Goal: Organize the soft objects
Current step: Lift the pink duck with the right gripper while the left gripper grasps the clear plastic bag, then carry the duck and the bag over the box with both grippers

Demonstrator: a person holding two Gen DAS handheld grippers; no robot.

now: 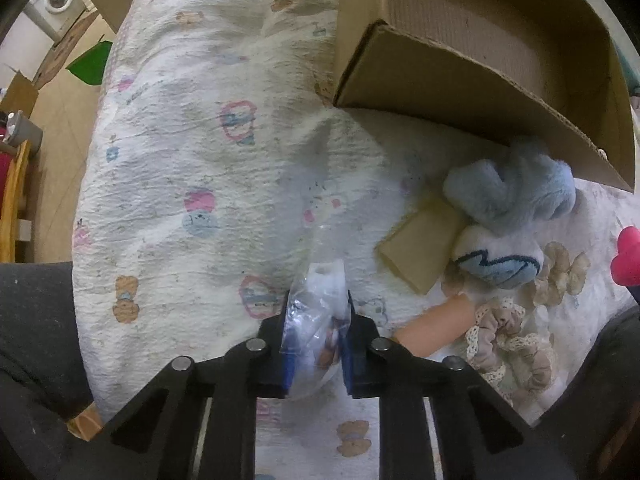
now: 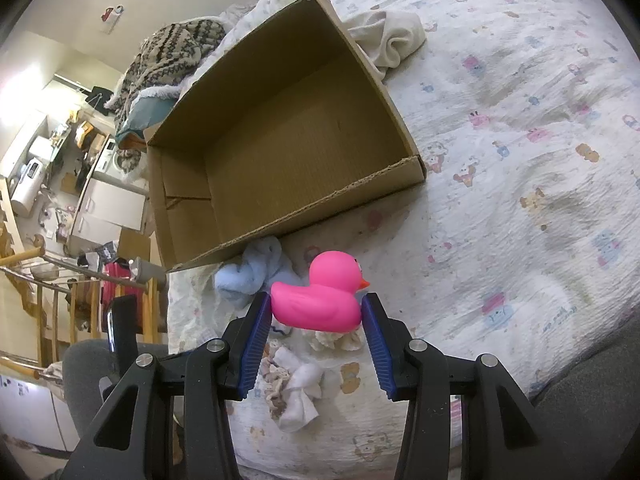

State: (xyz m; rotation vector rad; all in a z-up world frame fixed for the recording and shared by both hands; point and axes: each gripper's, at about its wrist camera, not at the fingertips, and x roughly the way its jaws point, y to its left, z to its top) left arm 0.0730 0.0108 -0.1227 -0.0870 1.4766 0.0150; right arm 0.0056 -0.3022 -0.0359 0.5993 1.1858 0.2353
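My left gripper (image 1: 316,320) is shut on a clear plastic bag (image 1: 316,312) with something small inside, held above the patterned bed sheet (image 1: 192,152). My right gripper (image 2: 316,312) is shut on a pink rubber duck (image 2: 320,296), held just in front of the open cardboard box (image 2: 288,128). The box is empty and also shows in the left wrist view (image 1: 460,60). A blue plush toy (image 1: 512,196) lies by the box's near wall, with a white and blue plush piece (image 1: 496,256) below it. Beige scrunchies (image 1: 512,340) lie near them.
A flat cardboard piece (image 1: 424,248) lies beside the plush. A white cloth (image 2: 392,40) is bunched behind the box. White socks (image 2: 300,392) and scrunchies lie under my right gripper. A knitted blanket (image 2: 172,52) is at the bed's far end. The bed edge runs along the left.
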